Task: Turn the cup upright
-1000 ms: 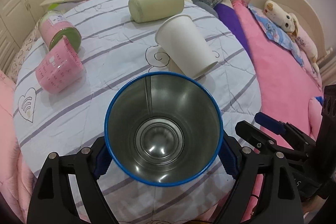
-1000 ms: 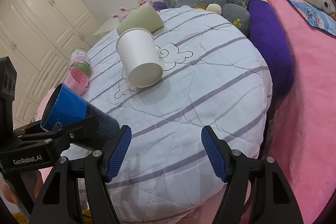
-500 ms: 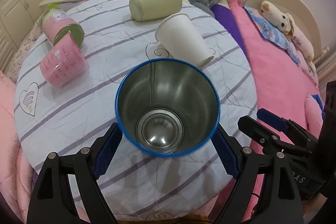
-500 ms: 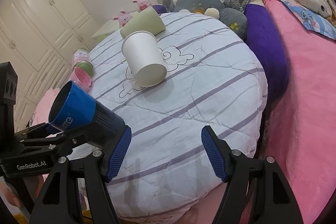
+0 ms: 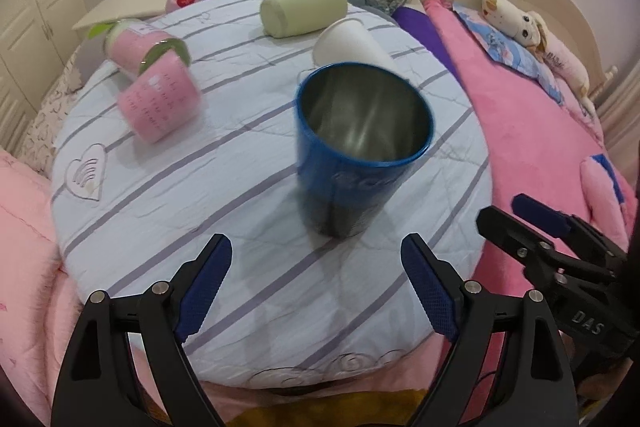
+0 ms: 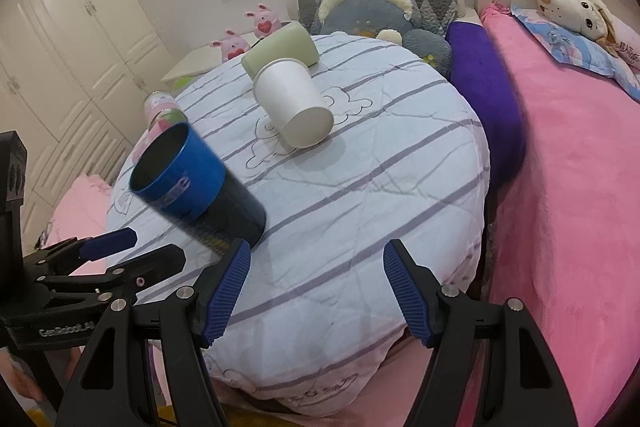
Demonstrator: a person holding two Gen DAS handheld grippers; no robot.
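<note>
On the round striped cushion (image 5: 168,187), near its front edge, the blue cup (image 5: 352,155) stands on its base with the open mouth facing up. Its long axis is close to vertical; in the right wrist view the cup (image 6: 192,183) appears tilted, mouth leaning away to the left, and its outline is motion-blurred, so exact uprightness cannot be confirmed. The steel interior is visible through the mouth.

Left gripper (image 5: 316,283): jaws spread wide, released, holding nothing. Both blue pads sit just in front of the cup base and apart from it.

Right gripper (image 6: 316,295): jaws spread wide, empty, positioned over the cushion's front edge, to the right of the cup.

Other items on the cushion: a white paper cup (image 6: 294,109) lying on its side behind the blue cup; a green cup (image 5: 304,7) on its side further back; a pink cup (image 5: 160,101) and a pink jar (image 5: 140,47) on their sides at the left.
</note>
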